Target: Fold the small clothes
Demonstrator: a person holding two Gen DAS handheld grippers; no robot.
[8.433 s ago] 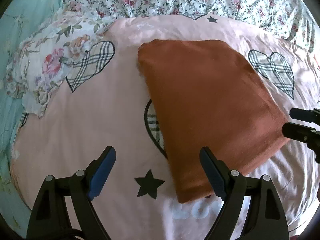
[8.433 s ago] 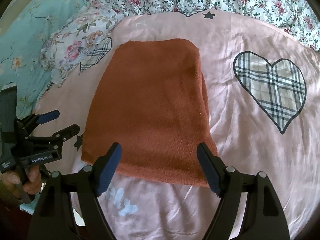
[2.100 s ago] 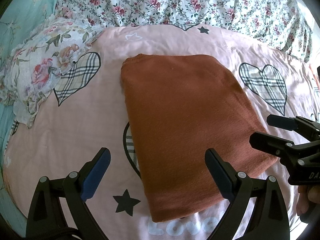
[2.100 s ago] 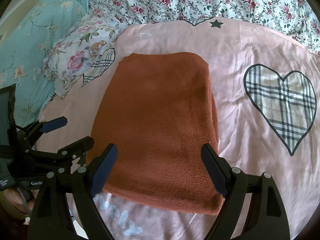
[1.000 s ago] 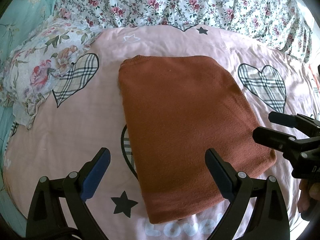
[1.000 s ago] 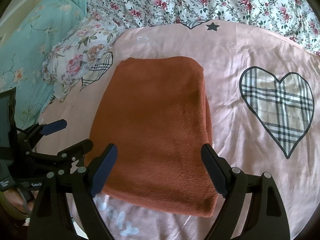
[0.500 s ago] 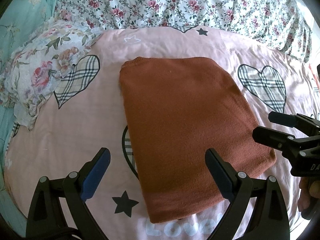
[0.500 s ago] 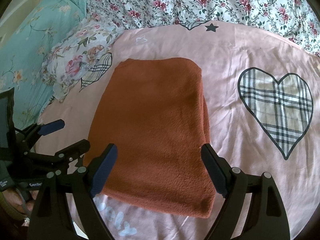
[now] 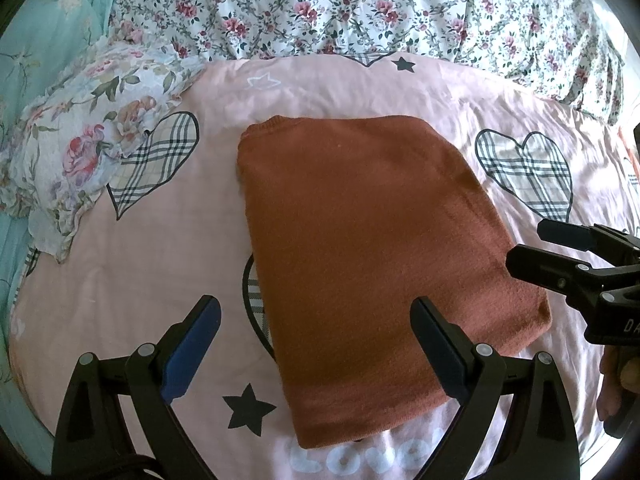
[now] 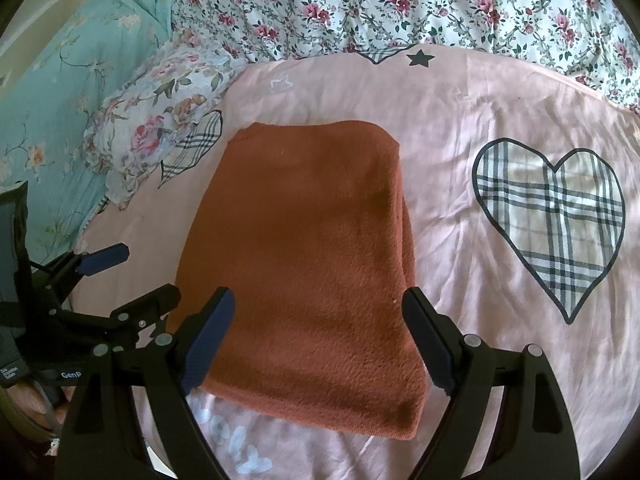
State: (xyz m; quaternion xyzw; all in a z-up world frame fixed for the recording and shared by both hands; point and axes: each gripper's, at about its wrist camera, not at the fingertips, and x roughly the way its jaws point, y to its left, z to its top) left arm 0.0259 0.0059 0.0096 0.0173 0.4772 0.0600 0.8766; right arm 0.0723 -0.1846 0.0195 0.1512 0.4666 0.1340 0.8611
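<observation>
A frilly floral pillow [image 9: 86, 152] lies far left on the smooth pink sheet [image 9: 152, 248], which is printed with plaid hearts and black stars. Mid-sheet sits the garment [image 9: 372, 256], a rust-orange knit with a nubbly texture, folded into a thick, rounded rectangle. The left gripper [image 9: 316, 344] hovers over its near-left corner, blue-padded fingers spread wide, holding nothing. The right gripper [image 10: 318, 340] hovers over the near edge, likewise spread and empty, straddling the fold's width. A flowered quilt [image 9: 360, 8] bunches along the back. Compared with half a second ago, the garment lies unmoved and both grippers hold almost the same pose.
</observation>
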